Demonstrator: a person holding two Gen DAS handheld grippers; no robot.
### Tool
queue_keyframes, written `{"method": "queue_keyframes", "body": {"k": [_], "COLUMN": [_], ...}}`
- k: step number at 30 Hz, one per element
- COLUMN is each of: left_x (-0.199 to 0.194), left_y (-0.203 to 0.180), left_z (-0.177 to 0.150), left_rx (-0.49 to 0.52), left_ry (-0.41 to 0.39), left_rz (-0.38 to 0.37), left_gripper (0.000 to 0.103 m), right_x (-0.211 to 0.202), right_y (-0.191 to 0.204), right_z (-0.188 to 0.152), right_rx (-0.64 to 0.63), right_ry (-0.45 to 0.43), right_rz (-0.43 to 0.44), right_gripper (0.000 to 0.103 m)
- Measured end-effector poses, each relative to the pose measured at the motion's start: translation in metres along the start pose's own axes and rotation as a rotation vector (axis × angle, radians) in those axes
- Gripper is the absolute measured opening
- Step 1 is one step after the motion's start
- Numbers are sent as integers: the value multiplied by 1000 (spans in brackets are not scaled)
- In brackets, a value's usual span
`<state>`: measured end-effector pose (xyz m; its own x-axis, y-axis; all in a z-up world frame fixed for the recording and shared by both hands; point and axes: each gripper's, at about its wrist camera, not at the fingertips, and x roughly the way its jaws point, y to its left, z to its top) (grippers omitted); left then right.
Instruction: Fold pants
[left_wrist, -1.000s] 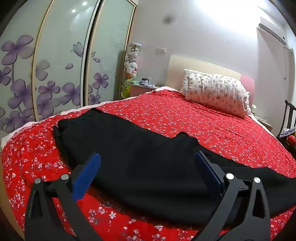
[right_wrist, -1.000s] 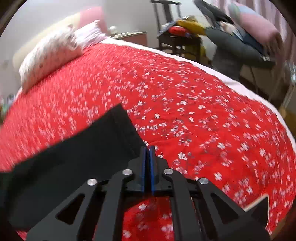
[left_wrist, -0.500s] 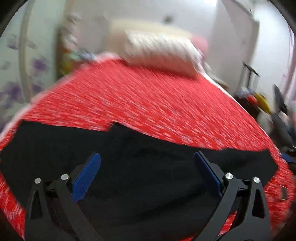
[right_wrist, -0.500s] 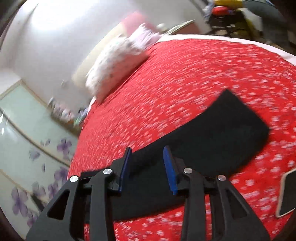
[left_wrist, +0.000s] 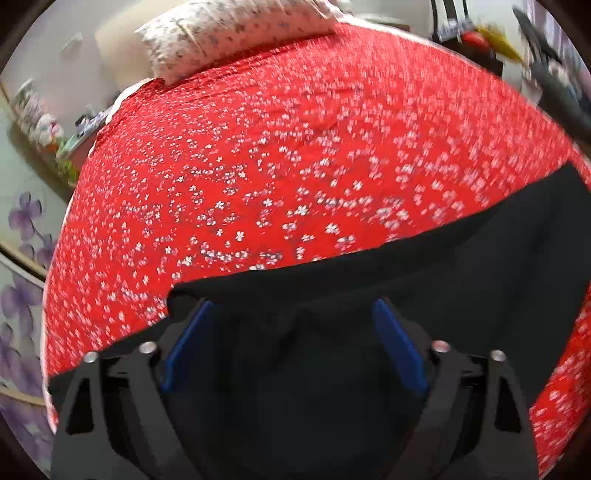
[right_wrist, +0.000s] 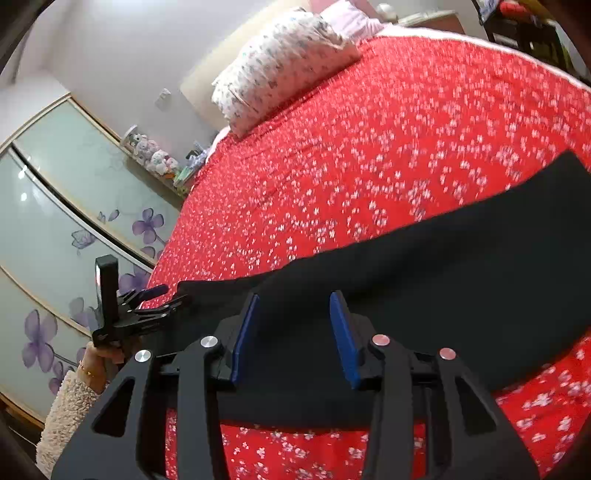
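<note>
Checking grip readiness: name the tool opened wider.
The left tool: its blue pads stand far apart over the black pants; the right tool shows a narrower gap.

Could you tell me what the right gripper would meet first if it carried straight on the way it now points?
Most likely the black fabric pants lying on the red floral bedspread: the open right gripper points at them, though depth is unclear.

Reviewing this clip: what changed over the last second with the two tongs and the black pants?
The right tongs, shut at the pants' cuff end a second ago, have opened and let go, then swung leftward along the black pants. The left tongs moved in low over the waist end, wide open throughout, gripping nothing. The pants stay stretched flat on the red bedspread; the pillow is unmoved.
</note>
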<state>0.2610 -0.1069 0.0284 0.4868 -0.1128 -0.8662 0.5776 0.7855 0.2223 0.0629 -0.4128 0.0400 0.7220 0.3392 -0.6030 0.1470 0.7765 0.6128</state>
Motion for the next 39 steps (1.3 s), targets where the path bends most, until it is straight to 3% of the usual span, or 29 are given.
{"method": "queue_keyframes", "body": {"k": [2, 3, 4, 5, 6, 9, 11, 12, 13, 15, 18, 20, 22, 23, 26, 28, 30, 32, 33, 39], "left_x": [-4, -16, -31, -47, -59, -104, -123, -128, -131, -134, -129, -127, -125, -123, -127, -128, -126, -126, -125, -121], "left_y": [-2, 1, 9, 19, 26, 45, 50, 49, 49, 48, 52, 54, 53, 52, 53, 52, 55, 57, 58, 56], "left_z": [-1, -6, -14, -28, -39, -101, -151, -167, -184, -216, -230, -229, -230, -231, -238, -241, -240, -243, -244, -246], "left_rx": [62, 47, -22, -123, -200, -544, -794, -871, -939, -1047, -1053, -1008, -1008, -1021, -1051, -1064, -1077, -1087, -1094, -1119], "left_ry": [-35, -94, -154, -220, -272, -475, -531, -546, -566, -606, -631, -621, -610, -604, -601, -606, -612, -608, -602, -591], "left_rz": [52, 41, 9, -30, -60, -164, -173, -171, -149, -32, 83, 138, 166, 157, 127, 130, 119, 109, 98, 89], "left_gripper": [74, 80, 98, 101, 101, 101, 101, 101, 101, 101, 101, 101, 101, 101, 101, 101, 101, 101, 101, 101], "right_x": [6, 8, 10, 13, 16, 35, 68, 83, 106, 140, 190, 218, 232, 240, 257, 264, 271, 270, 269, 259], "right_y": [6, 15, 21, 35, 48, 80, 110, 124, 145, 175, 213, 229, 235, 237, 243, 247, 247, 245, 245, 256], "right_z": [0, 0, 1, 2, 1, 0, 0, -1, -3, -12, -29, -42, -47, -48, -57, -68, -74, -74, -73, -50], "right_rx": [-43, -99, -146, -222, -286, -410, -492, -533, -602, -713, -889, -1007, -1037, -1026, -1040, -1082, -1088, -1084, -1078, -1074], "right_ry": [12, 9, 5, -11, -31, -42, 29, 59, 99, 161, 254, 289, 304, 328, 397, 431, 452, 438, 430, 293], "right_rz": [-10, -14, -13, -13, -4, 88, 129, 146, 164, 158, 83, 22, 8, 19, 49, 31, 9, -7, -5, -37], "right_gripper": [42, 45, 52, 75, 91, 91, 91, 91, 90, 84, 74, 73, 72, 72, 54, 51, 37, 10, 5, 4]}}
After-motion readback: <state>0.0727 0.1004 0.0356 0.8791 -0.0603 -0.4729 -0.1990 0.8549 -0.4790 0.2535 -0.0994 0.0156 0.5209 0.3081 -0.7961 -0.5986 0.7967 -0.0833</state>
